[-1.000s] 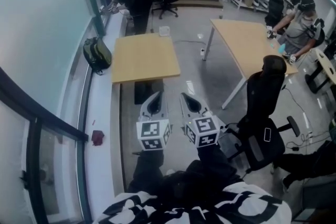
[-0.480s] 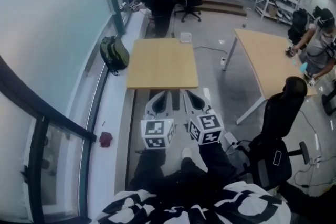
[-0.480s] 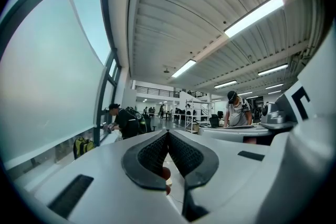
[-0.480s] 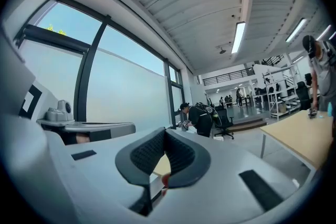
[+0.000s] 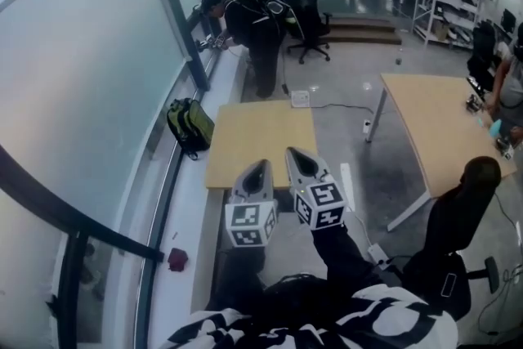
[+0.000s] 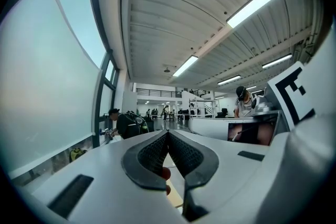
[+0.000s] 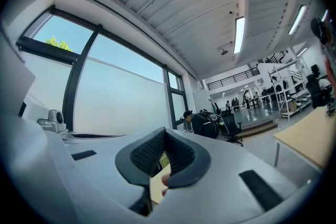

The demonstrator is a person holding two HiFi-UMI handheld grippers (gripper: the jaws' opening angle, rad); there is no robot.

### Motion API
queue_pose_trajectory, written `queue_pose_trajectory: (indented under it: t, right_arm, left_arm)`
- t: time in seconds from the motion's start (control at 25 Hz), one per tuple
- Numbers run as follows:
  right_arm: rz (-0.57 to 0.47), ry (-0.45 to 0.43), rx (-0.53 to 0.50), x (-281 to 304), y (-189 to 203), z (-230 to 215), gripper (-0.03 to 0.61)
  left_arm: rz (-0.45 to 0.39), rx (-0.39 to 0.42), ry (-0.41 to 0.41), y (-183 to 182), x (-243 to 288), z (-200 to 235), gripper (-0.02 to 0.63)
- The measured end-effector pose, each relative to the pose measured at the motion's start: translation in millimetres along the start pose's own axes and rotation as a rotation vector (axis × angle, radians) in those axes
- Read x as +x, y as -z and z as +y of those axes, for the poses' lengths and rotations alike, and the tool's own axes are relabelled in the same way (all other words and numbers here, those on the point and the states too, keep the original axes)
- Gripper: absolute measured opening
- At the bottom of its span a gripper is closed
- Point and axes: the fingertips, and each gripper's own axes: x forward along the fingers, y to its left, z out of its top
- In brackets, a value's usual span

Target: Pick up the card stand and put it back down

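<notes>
No card stand shows in any view. In the head view my left gripper [image 5: 258, 165] and right gripper [image 5: 296, 151] are held side by side, pointing level at the near edge of a small wooden table [image 5: 261, 135] whose top looks bare. The left gripper [image 6: 168, 134] has its pads pressed together with nothing between them. In its own view the right gripper [image 7: 165, 131] also has its pads meeting at the tip, holding nothing.
A glass wall and a white sill [image 5: 184, 200] run along the left, with a backpack [image 5: 189, 123] and a small red thing [image 5: 177, 259] there. A person [image 5: 253, 20] bends by the window beyond the table. At the right are a larger table [image 5: 441, 123] and a black office chair [image 5: 458, 225].
Both grippers and the view have travelled forward across the floor; the small table is now right at the fingertips. The office chair has slid to the right edge. The jaws stayed shut.
</notes>
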Motion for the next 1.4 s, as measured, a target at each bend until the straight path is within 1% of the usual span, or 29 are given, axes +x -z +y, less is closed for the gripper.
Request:
queue_pose_trajectory:
  t: [0.08, 0.16, 0.28, 0.4, 0.6, 0.8, 1.0, 1.12, 1.28, 1.4]
  right_arm:
    - [0.013, 0.001, 0.028, 4.2, 8.0, -15.3, 0.018]
    - [0.035, 0.004, 0.049, 8.6, 20.6, -29.0, 0.018]
    - [0.068, 0.001, 0.058, 21.9, 37.0, -43.1, 0.018]
    - [0.08, 0.009, 0.06, 37.7, 42.8, -54.9, 0.018]
    - [0.096, 0.051, 0.044, 68.3, 49.9, -82.2, 0.018]
    - [0.117, 0.116, 0.013, 127.6, 57.1, -116.6, 0.018]
    - [0.129, 0.146, -0.028, 207.2, 50.2, -131.7, 0.018]
    - [0.158, 0.173, -0.041, 243.8, 54.0, -139.1, 0.018]
    - [0.203, 0.198, -0.046, 264.3, 72.9, -150.5, 0.019]
    - [0.221, 0.238, -0.027, 285.2, 91.9, -173.2, 0.019]
  left_arm:
    - [0.014, -0.004, -0.002, 6.3, 13.1, -3.5, 0.006]
    - [0.046, -0.011, -0.005, 20.4, 27.2, -4.8, 0.006]
    - [0.093, -0.012, -0.011, 37.1, 48.5, 0.1, 0.006]
    - [0.102, -0.015, -0.001, 40.8, 68.8, 6.3, 0.006]
    - [0.091, -0.044, 0.05, 48.4, 112.7, 13.5, 0.006]
    - [0.07, -0.077, 0.108, 50.6, 185.1, 43.8, 0.006]
    - [0.014, -0.111, 0.155, 25.3, 260.8, 94.0, 0.006]
    - [0.005, -0.135, 0.178, 17.3, 295.2, 121.2, 0.006]
    - [0.005, -0.16, 0.154, 32.9, 321.5, 152.2, 0.006]
    - [0.02, -0.166, 0.163, 47.8, 351.5, 173.0, 0.006]
